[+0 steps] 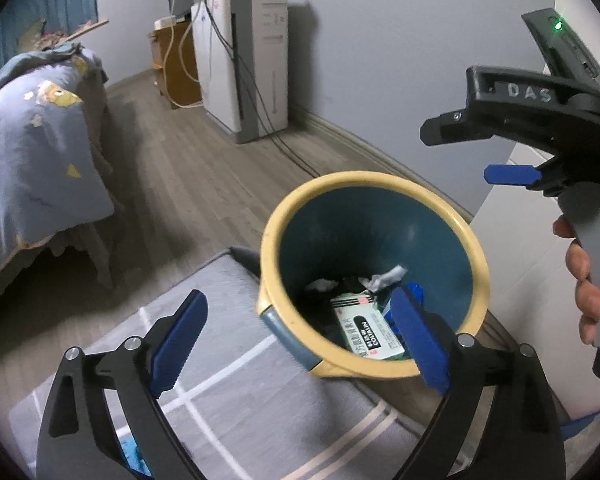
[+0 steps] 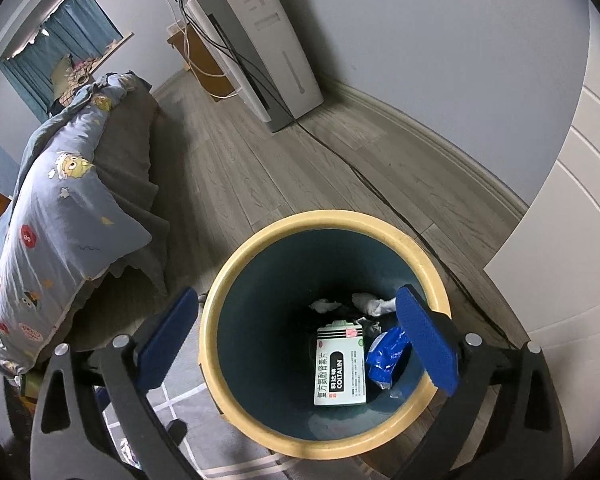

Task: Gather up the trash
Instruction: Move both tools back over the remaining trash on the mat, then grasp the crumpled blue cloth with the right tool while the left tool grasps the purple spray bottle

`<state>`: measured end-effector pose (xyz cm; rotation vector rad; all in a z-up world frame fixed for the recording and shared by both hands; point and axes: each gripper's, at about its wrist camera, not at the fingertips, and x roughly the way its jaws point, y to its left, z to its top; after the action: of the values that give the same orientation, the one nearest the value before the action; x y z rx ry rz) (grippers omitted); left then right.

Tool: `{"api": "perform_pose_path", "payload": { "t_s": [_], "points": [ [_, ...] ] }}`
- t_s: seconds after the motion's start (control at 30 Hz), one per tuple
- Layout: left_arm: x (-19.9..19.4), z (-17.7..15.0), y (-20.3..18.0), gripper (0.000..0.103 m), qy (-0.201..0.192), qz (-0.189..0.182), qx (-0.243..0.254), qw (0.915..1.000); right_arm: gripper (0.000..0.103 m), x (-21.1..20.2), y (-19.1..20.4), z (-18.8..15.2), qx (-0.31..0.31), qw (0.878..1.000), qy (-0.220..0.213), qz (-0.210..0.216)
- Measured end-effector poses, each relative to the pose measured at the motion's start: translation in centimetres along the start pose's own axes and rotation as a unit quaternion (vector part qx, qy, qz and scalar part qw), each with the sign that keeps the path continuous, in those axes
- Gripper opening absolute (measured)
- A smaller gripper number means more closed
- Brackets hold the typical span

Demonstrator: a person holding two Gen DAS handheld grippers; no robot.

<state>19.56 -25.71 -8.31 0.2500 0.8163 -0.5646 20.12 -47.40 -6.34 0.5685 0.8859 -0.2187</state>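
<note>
Far left, bed [image 2: 112,184] with patterned quilt [image 1: 32,160] hanging off its edge; no litter visible on it. Grey rug [image 1: 228,360] with pale lines lies on the wood floor [image 1: 188,176] beside it; what shows of the rug is clear of litter, though a blue scrap at the lower left edge of the left wrist view is too cut off to identify. Left tool [image 1: 300,340] hangs above the near rim of the bin [image 1: 380,178], blades wide apart, nothing between them. Centre: bin has a yellow rim and dark teal inside, standing upright partly on the rug. Trash sits at its bottom: a white medicine box [image 2: 340,364] lying flat, crumpled white tissues [image 2: 374,304] behind it, a crushed blue wrapper [image 2: 386,354] just beside the box on its right. Right tool [image 2: 300,340] hovers directly over the bin mouth, blades likewise spread wide and empty; in the left wrist view a hand [image 1: 586,276] grips its handle. Judgement: both tools look freshly emptied into the bin, so this drop is done. Floor around the air purifier [image 2: 260,32] and cable shows no further litter; whether more remains outside these views, cannot tell.
</note>
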Motion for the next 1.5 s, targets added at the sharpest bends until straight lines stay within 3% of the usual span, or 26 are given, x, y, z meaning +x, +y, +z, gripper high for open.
{"api": "perform_pose_path", "payload": {
  "t_s": [0.23,0.43,0.67,0.83,1.23,1.5],
  "points": [
    [-5.4,-0.9,2.9,0.094,-0.012,0.011,-0.014,0.9998,0.097,-1.7,3.0,-0.6,-0.037,0.999,-0.008,-0.007],
    [-10.7,-3.3,7.9,0.094,-0.013,0.060,-0.043,0.9972,0.097,-3.0,7.5,-2.4,-0.091,0.996,-0.007,0.010],
    [-16.3,-8.3,14.1,0.096,-0.034,0.117,-0.109,0.9866,0.097,-2.9,12.3,-5.3,-0.143,0.989,0.011,0.019],
    [-18.1,-11.4,18.5,0.096,-0.036,0.121,-0.179,0.9756,0.097,-2.0,14.8,-7.8,-0.142,0.988,0.047,0.038],
    [-19.3,-15.9,24.1,0.096,-0.010,0.157,-0.222,0.9624,0.097,2.3,21.7,-15.7,-0.198,0.972,0.124,0.029],
    [-17.2,-16.8,24.2,0.096,0.030,0.161,-0.196,0.9668,0.097,5.5,23.0,-18.5,-0.219,0.963,0.158,0.015]
  ]
}}
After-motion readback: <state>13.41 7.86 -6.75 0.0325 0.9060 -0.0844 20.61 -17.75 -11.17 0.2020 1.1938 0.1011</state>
